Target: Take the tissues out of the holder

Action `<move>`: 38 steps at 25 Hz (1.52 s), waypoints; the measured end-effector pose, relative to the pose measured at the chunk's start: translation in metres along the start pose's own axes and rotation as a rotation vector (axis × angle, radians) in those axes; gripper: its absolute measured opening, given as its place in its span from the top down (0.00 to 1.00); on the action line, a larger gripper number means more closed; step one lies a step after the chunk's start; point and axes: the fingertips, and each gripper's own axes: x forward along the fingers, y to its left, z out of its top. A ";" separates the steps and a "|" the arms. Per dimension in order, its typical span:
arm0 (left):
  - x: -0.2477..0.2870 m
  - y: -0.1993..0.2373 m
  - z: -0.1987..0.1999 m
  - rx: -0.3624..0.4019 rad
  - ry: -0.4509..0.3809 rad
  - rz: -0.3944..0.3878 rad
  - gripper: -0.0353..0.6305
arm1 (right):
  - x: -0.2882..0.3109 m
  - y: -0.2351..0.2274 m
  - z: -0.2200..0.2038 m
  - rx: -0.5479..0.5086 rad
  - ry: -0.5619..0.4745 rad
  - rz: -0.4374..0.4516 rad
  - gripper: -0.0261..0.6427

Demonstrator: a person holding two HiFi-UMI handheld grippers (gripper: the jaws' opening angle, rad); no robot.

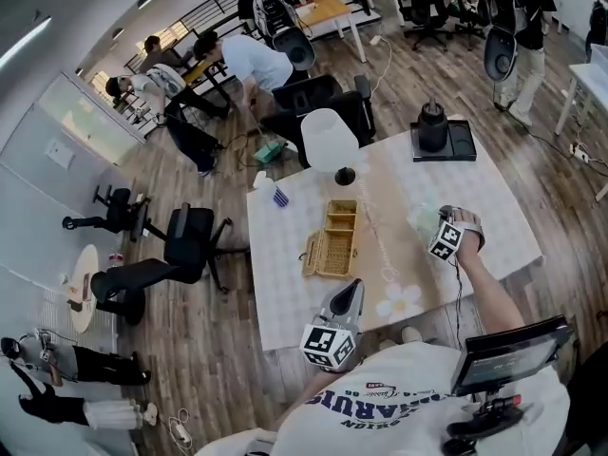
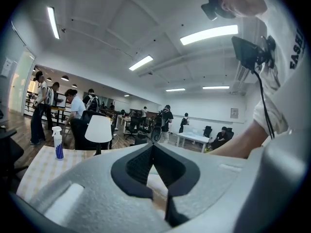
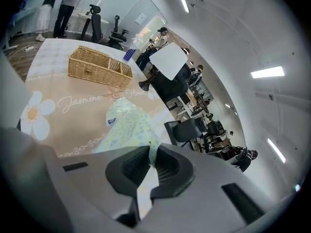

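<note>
Tissue pack (image 3: 125, 125) out, pinched by the right gripper (image 3: 151, 153)
Fingers (image 3: 129, 165) clamp it over the counter's (image 1: 285, 283) right side, clear of the wicker holder (image 1: 332, 240) mid-counter; left gripper (image 2: 153, 147) closed, empty, at the front edge

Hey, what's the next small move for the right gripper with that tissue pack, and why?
Probably lower it and let go: the right gripper is shut on the tissue pack by its edge, well apart from the wicker holder, with the tablecloth beneath it.
</note>
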 end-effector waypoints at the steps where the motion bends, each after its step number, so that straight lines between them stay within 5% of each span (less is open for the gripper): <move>1: -0.003 0.002 0.000 0.000 0.000 0.009 0.94 | 0.005 0.010 -0.002 -0.002 0.007 0.014 0.96; 13: -0.029 0.014 0.000 -0.004 0.000 0.099 0.94 | 0.057 0.105 -0.049 -0.052 0.148 0.196 0.95; 25: -0.038 0.018 -0.001 -0.007 0.003 0.126 0.94 | 0.057 0.119 -0.056 -0.023 0.173 0.243 0.95; 29: -0.035 0.016 -0.004 -0.007 0.007 0.117 0.94 | 0.056 0.120 -0.051 0.048 0.165 0.314 0.70; 38: -0.036 0.022 -0.004 -0.006 0.003 0.117 0.94 | 0.014 0.079 -0.016 0.261 -0.006 0.276 0.62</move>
